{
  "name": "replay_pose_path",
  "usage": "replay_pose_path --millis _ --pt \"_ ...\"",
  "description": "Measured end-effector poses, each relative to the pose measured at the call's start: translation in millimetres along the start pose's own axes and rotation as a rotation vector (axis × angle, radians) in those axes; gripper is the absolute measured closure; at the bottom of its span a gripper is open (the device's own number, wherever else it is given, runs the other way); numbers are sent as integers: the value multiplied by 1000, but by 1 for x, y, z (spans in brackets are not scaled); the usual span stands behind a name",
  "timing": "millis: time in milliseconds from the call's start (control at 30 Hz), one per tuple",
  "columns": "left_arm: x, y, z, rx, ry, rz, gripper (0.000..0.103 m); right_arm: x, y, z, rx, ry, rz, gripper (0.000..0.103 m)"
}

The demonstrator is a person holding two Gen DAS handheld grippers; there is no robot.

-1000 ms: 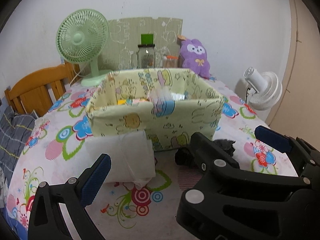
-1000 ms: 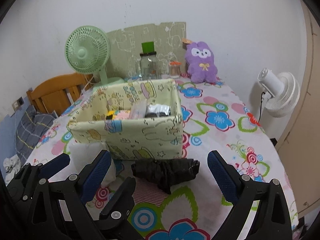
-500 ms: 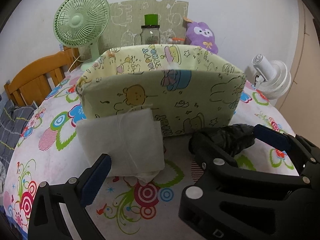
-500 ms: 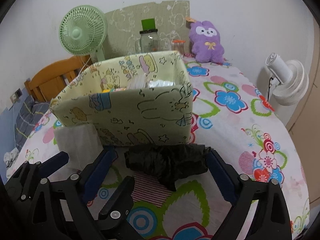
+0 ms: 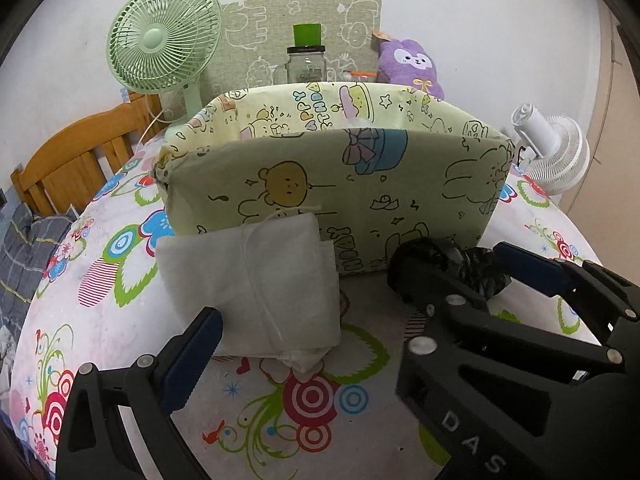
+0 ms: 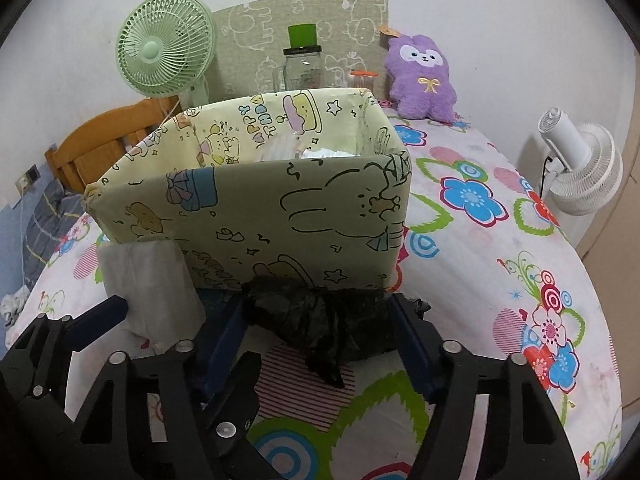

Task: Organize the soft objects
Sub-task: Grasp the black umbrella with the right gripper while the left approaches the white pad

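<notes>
Both claws have dropped in close to the box. Our right claw is closing around the black bag at the box's foot, pads not yet pressing. Our left claw stands apart over the white pouch leaning against the box. We count two soft things left outside, one box, two fans.

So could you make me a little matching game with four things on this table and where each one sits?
Things:
1 black bag
2 white pouch
3 purple plush toy
4 green fan

Places:
A back left by the wall
B between the right gripper's closing jaws
C back right by the wall
D leaning on the box front, left

Pairs: 1-B, 2-D, 3-C, 4-A
</notes>
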State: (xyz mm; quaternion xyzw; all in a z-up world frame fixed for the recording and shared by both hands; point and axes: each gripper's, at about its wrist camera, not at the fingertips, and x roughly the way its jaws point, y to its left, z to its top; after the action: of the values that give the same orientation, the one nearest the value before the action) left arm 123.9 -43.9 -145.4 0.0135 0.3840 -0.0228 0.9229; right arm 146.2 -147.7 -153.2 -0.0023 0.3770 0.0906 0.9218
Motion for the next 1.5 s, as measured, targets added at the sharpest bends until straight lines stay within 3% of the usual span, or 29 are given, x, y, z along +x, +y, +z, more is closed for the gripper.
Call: replay_pose_path --millis 300,367,1000,1500 --pt "-5 3 -1 -14 0 7 2 -7 4 -1 -18 -6 25 70" --pt "-6 3 -2 -12 -1 5 2 -9 4 -2 -23 -9 30 72" --pt "-30 13 -9 -37 -43 21 2 -32 18 -6 -25 -37 31 74" --pt "-14 39 -13 -63 -22 47 2 -20 39 -7 -56 -17 9 74"
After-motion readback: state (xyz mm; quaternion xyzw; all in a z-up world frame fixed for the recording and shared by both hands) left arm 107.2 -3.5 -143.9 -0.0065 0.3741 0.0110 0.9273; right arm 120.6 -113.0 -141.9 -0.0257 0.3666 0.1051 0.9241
